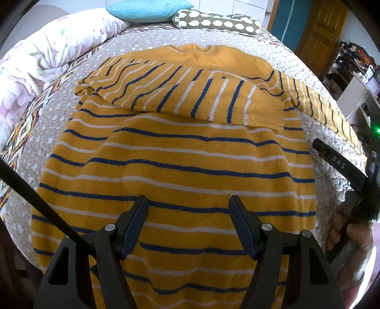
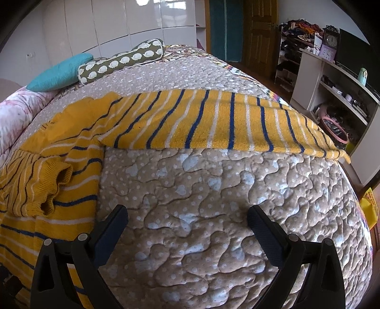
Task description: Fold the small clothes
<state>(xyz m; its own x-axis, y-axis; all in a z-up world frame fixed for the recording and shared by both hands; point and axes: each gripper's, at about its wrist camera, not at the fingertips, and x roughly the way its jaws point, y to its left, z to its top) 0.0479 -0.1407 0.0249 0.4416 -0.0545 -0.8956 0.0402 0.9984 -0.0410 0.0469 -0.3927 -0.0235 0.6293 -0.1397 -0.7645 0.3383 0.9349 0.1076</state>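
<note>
Mustard-yellow knitted sweater (image 1: pixel 175 152) with navy and white stripes lies flat on the beige quilted bedspread (image 2: pixel 201 214), collar toward twelve o'clock. One sleeve (image 1: pixel 190 95) is folded across the chest, its ribbed cuff ending near the body's three o'clock edge; the other sleeve (image 2: pixel 225 123) stretches straight out over the quilt toward three o'clock, reaching close to the bed's side edge. Your left gripper (image 1: pixel 187 211) hangs over the lower body of the sweater, jaws apart and holding nothing. Your right gripper (image 2: pixel 187 223) sits over bare quilt just beside the sweater's three o'clock edge, jaws spread wide, empty; open quilt lies between it and the stretched sleeve. At twelve o'clock, well apart from the sweater, rest a teal cushion (image 1: pixel 149 9) and an olive bolster with white hedgehog print (image 1: pixel 216 23); a floral duvet (image 1: pixel 47 52) is bunched at ten o'clock.
</note>
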